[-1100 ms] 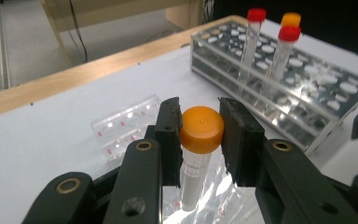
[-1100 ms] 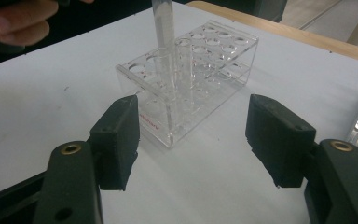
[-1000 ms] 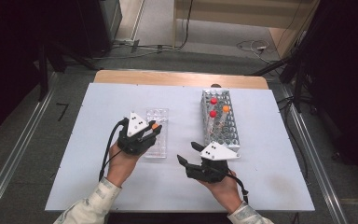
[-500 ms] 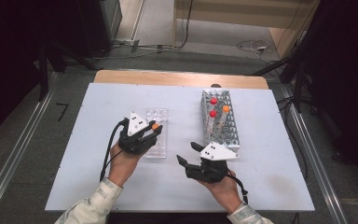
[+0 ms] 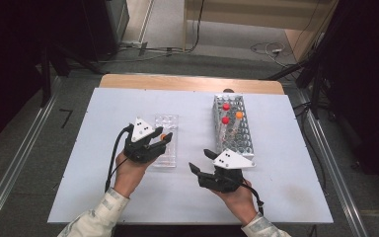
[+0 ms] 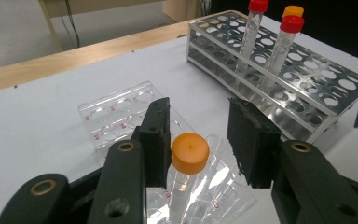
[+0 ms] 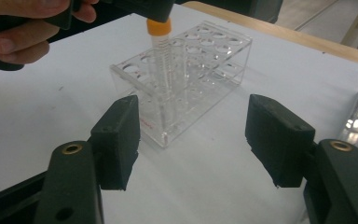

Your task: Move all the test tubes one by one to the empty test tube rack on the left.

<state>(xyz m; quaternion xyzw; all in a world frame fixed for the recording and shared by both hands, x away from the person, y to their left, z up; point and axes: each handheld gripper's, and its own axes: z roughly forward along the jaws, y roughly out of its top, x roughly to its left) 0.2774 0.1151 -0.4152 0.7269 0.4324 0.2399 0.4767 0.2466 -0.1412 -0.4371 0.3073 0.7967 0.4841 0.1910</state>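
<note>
A clear tube with an orange cap (image 6: 189,151) stands upright in the clear plastic rack (image 6: 116,112), between the jaws of my left gripper (image 6: 203,126). Those jaws have just been opening. The left pad lies right beside the cap and the right pad stands well off it, so the tube is not gripped. In the high view the left gripper (image 5: 164,140) hovers over the clear rack (image 5: 167,121) at the orange cap (image 5: 163,137). My right gripper (image 5: 201,160) rests low on the table, open, nothing between its pads (image 7: 121,135); it faces the clear rack (image 7: 200,60) and tube (image 7: 162,70).
A white grid rack (image 5: 233,131) stands right of centre with two red-capped tubes (image 5: 225,106) and one orange-capped tube (image 5: 239,115). The white table sheet (image 5: 103,108) ends in a wooden strip (image 5: 187,83) at the far edge. Cables trail from both grippers.
The left gripper's jaws have spread apart around the orange-capped tube, which stays standing in the clear rack. Both hands have kept their places.
</note>
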